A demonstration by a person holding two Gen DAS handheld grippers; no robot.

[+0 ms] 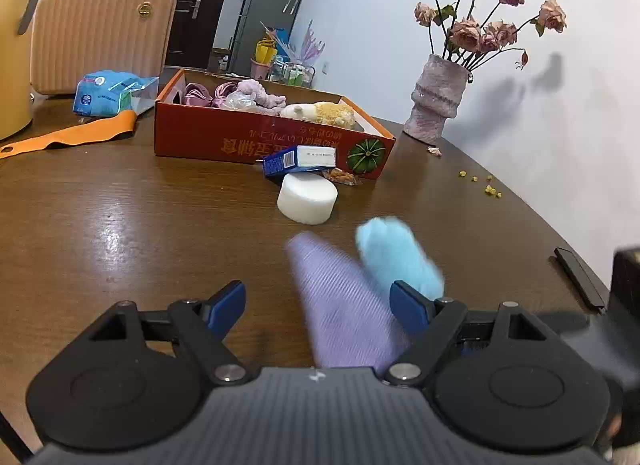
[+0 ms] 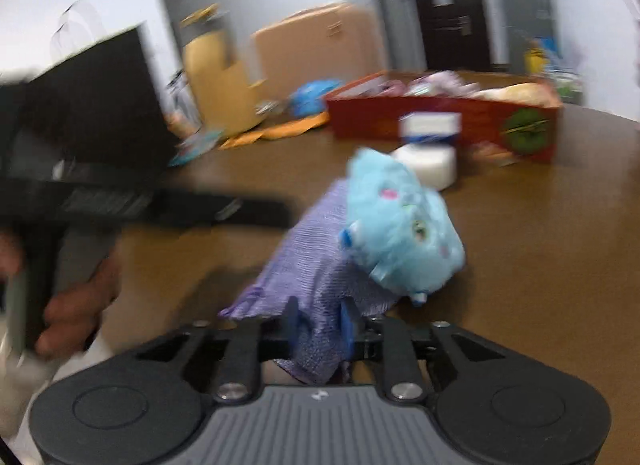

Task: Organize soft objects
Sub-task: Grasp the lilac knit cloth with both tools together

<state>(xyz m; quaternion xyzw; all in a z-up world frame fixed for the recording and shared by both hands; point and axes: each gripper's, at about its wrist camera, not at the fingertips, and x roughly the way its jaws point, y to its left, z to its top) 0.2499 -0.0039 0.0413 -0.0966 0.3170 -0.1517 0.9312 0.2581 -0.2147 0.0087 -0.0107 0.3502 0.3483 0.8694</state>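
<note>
A dark brown wooden worktop [image 1: 120, 225] fills both wrist views. In the right wrist view, the right hand-held gripper [image 2: 320, 325] has its blue pads pressed together on the hem of a ribbed lilac cloth [image 2: 316, 265], which trails forward from the jaws across the worktop. A fluffy light blue plush toy [image 2: 400, 233] with small embroidered face details sits at the far end of that cloth, touching it; whether the toy rests on the wood or is lifted is unclear through the motion blur. In the left wrist view, the left hand-held gripper [image 1: 320, 301] has its two blue pads spread wide apart, clamping nothing; the same blurred cloth [image 1: 340, 305] passes between them, and the blue toy [image 1: 396, 257] lies just beyond the right-side pad. Farther back on the worktop stands a white round foam block [image 1: 307, 198], and leaning just behind it a small blue and white carton [image 1: 300, 159]. Behind these sits a shallow red cardboard box [image 1: 248, 133], printed with a green pumpkin picture, holding pink, purple and cream soft items. To the right stands a textured pink vase of dried roses [image 1: 438, 101]. A person's hand [image 2: 68, 305], at the left edge of the right view, grips the other gripper's dark handle.
</note>
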